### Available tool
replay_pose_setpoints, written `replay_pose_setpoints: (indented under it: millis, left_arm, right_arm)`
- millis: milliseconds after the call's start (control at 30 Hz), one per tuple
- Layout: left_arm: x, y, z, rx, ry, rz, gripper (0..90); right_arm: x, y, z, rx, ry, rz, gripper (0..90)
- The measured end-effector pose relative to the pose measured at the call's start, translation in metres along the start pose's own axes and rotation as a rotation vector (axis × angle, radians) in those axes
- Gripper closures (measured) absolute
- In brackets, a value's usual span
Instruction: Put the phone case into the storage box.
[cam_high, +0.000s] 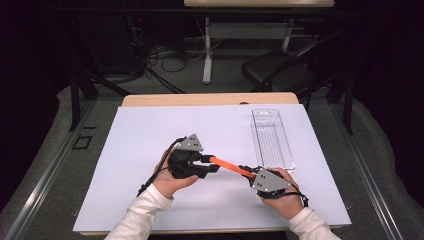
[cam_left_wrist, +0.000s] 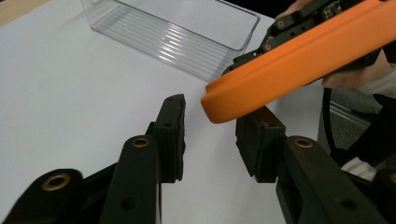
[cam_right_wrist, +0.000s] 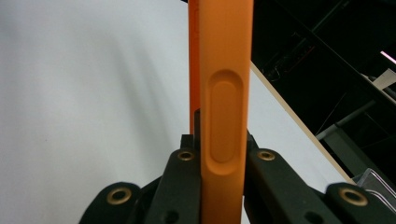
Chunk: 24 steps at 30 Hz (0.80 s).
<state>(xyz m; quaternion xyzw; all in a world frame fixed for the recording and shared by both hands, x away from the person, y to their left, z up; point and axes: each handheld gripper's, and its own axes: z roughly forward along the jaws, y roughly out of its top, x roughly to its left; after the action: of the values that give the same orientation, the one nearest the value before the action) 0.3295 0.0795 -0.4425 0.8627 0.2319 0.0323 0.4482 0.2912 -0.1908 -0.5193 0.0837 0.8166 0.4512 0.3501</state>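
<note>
A long orange handle-like tool (cam_high: 230, 166) is held level above the white sheet, between the two hands. My right gripper (cam_high: 246, 171) is shut on its right end; in the right gripper view the orange bar (cam_right_wrist: 224, 93) runs straight up from between the closed jaws (cam_right_wrist: 223, 158). My left gripper (cam_high: 214, 164) faces it from the left. In the left gripper view the rounded orange tip (cam_left_wrist: 299, 60) hovers over the gap of my left gripper (cam_left_wrist: 210, 135), close to the right pad (cam_left_wrist: 259, 144), while a clear gap separates it from the left pad (cam_left_wrist: 170, 135).
An empty clear plastic tray (cam_high: 256, 135) lies lengthwise at the right of the white sheet (cam_high: 150, 150), just beyond the right hand, and in the left gripper view the tray (cam_left_wrist: 168, 32) lies behind the tool. A black chair (cam_high: 280, 67) and a desk leg stand beyond the table.
</note>
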Motion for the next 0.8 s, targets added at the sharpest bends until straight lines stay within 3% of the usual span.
replay_pose_setpoints:
  millis: [800]
  left_arm:
    - [-0.0038,-0.0002,-0.0001,-0.042,0.012,0.011,72.2]
  right_arm:
    - [0.0017,0.0009,0.0007,-0.004,0.007,0.003,86.9]
